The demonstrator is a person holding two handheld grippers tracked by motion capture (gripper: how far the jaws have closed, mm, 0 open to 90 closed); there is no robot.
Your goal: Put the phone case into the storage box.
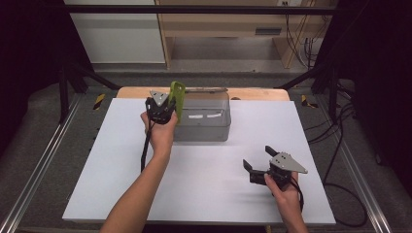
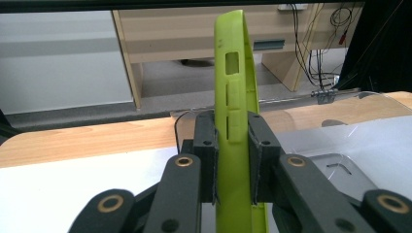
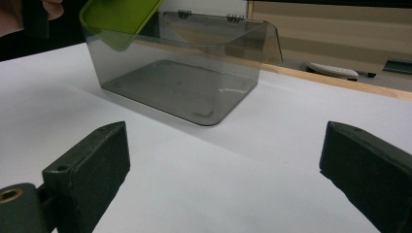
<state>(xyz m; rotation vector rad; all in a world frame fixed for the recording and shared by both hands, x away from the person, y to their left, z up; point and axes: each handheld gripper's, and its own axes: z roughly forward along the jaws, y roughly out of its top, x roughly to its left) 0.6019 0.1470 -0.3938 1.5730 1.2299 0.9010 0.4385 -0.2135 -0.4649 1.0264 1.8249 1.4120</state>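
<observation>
Green phone case [image 2: 235, 111] stands upright, long axis vertical, clamped in left gripper [image 2: 232, 160] fingers; right gripper [image 3: 223, 165] fingers spread wide.

Box [image 1: 204, 127] blocks table's [image 1: 204, 184] rear; front lies free.

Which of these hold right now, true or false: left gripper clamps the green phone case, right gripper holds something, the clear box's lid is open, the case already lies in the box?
1. The left gripper is clamped on the green phone case. True.
2. The right gripper holds something. False: its jaws stand open and empty above the white table sheet.
3. The lid of the clear box is open. True: it is hinged back.
4. The case lies inside the box. False: it is held upright at the box's left edge.
</observation>
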